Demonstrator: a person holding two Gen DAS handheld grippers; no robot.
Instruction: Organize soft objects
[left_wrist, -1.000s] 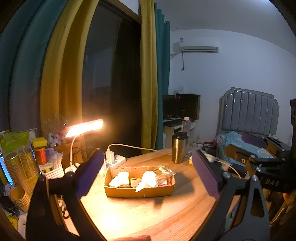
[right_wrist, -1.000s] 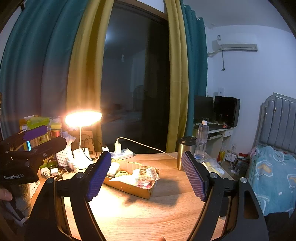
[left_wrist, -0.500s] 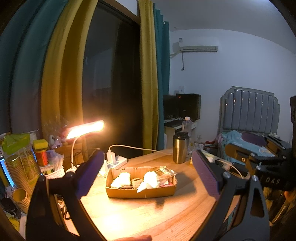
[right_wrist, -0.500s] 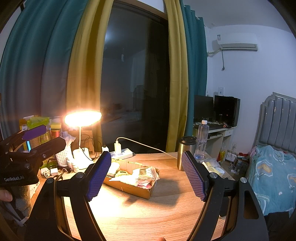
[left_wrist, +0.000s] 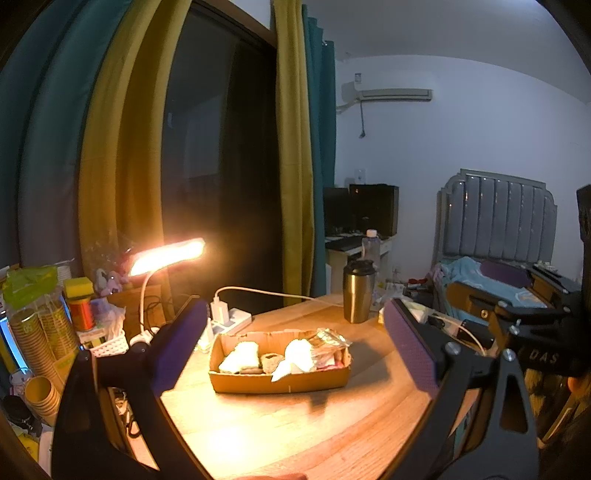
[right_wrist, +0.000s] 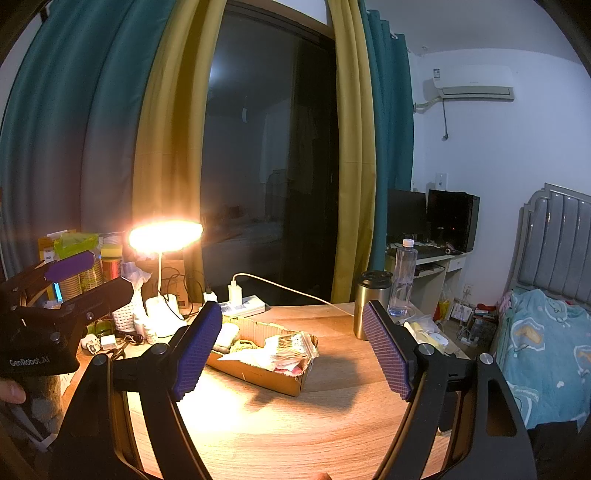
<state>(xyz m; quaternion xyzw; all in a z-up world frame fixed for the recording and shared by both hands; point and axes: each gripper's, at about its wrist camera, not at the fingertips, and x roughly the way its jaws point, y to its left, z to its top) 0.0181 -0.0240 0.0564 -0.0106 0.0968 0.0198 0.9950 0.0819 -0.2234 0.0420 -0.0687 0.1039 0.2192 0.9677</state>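
While both gape, cardboard box (left_wrist: 280, 382) (soft things inside) beyond left hand-held gripper (left_wrist: 291, 345).

I am in a home bedroom: a bed with a grey padded headboard (right_wrist: 554, 240) and blue patterned blanket (right_wrist: 539, 343), teal and yellow curtains (right_wrist: 351, 147), a white wall air conditioner (right_wrist: 472, 83), and a round wooden table (right_wrist: 295, 424) under a lit white desk lamp (right_wrist: 165, 236).

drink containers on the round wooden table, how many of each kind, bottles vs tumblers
Steel tumbler with black lid: 1
Clear plastic water bottle with white cap: 1
Total: 2

Both stand upright at the far edge of the table, right of the cardboard tray. The paper cup stacks at the left appear to be off the table and are not counted.
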